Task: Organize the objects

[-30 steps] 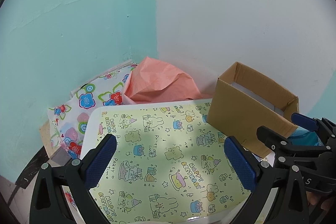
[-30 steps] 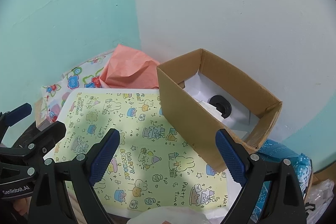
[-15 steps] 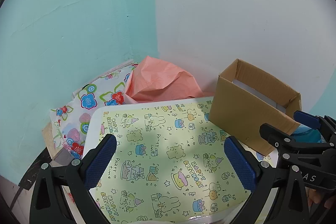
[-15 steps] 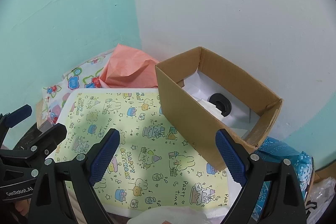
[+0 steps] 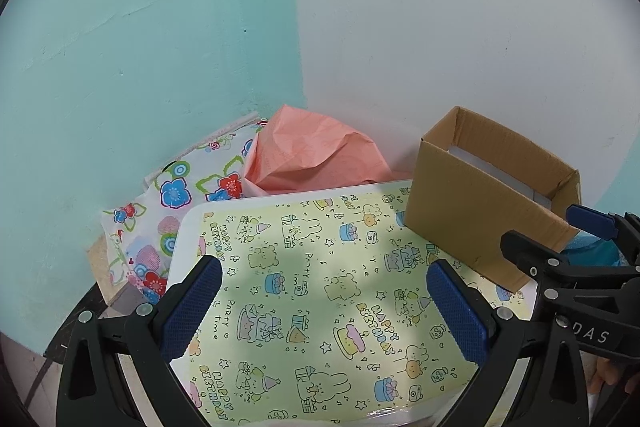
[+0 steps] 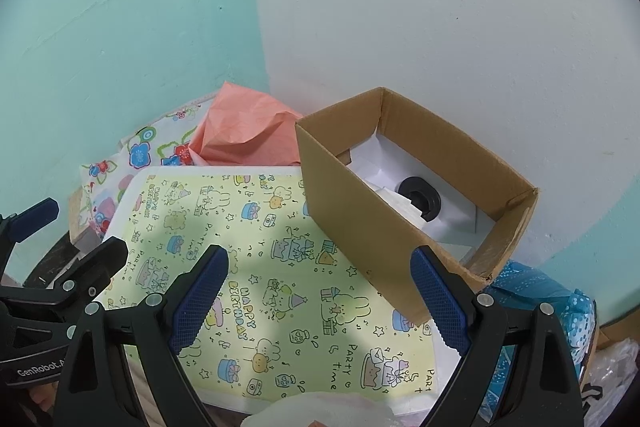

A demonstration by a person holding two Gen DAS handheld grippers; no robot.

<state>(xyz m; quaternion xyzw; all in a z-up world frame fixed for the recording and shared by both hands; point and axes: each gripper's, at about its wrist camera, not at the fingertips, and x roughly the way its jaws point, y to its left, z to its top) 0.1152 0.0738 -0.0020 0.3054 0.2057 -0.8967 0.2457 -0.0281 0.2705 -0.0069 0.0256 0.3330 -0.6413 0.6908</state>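
Behind the cardboard box [image 6: 360,227], crumpled pink paper [image 6: 236,135], floral bag [image 5: 180,187].

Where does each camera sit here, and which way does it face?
Left wrist: on the left gripper, looking forward over the birthday-print sheet toward the wall corner; its own open fingers show, the right gripper at right.
Right wrist: on the right gripper, looking into the cardboard box; its open fingers show, the left gripper at left.
Shared: sheet, box, pink paper.
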